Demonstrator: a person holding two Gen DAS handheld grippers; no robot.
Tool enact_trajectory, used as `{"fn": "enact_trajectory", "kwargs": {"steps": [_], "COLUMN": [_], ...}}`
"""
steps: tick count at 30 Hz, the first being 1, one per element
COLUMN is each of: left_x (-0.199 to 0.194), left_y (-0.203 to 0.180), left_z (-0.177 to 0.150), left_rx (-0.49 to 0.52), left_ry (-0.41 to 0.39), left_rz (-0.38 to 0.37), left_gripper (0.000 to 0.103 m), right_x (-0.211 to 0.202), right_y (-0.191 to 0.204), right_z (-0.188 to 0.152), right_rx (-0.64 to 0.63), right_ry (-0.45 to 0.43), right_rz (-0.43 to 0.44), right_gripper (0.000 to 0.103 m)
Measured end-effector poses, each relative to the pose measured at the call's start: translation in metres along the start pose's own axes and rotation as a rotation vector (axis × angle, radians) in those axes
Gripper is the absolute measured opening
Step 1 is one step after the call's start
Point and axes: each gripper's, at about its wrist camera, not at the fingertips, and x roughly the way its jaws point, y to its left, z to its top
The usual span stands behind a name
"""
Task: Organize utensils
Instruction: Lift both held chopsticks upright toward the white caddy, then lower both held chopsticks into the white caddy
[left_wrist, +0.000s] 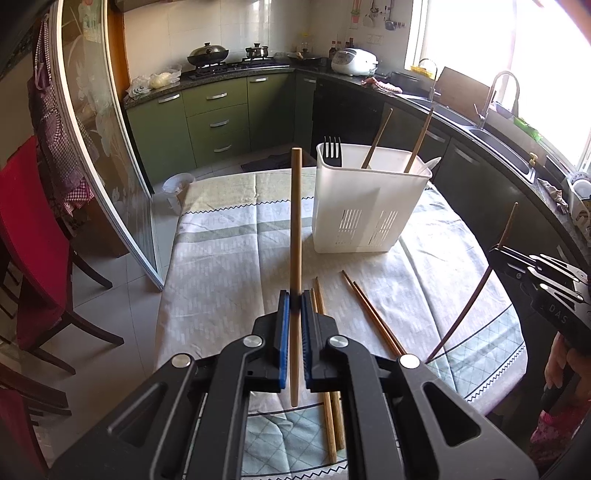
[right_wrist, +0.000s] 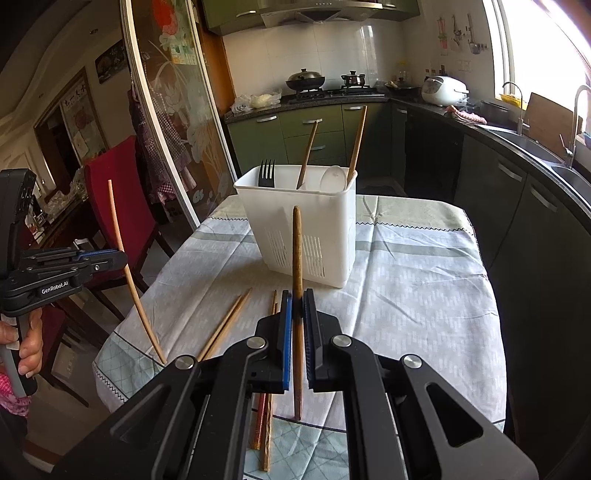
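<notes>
Left gripper (left_wrist: 294, 301) and right gripper (right_wrist: 297, 300) are each clamping one upright chopstick (left_wrist: 295, 221) (right_wrist: 297, 251) above the tablecloth (left_wrist: 229, 258), before the white utensil caddy (left_wrist: 365, 206) holding a black fork (left_wrist: 331, 151).

fork (left_wrist: 333, 151) in caddy (left_wrist: 365, 206), chopsticks (left_wrist: 373, 312) seemingly before

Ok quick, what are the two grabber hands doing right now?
Left gripper: closed on a light chopstick, held upright.
Right gripper: closed on a darker chopstick, also upright.
</notes>
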Motion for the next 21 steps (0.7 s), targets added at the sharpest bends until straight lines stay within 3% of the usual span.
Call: {"fn": "enact_trajectory", "kwargs": {"steps": [11,21], "left_x": [-0.016,-0.061], "left_y": [-0.012,-0.027], "left_z": [0.034,0.128], "left_rx": [0.004,-0.018], "left_ry": [-0.049,-0.281], "left_rz": [-0.060,-0.144], "left_gripper": [0.006,0.006], "right_x": [-0.021,-0.066], "right_y": [0.002,0.020], "right_z": [0.029,0.121], "right_rx": [-0.002,-0.011], "right_ry": [-0.076,-0.280], "right_rz": [0.026,0.067], "right_gripper": [0.007,0.007]}}
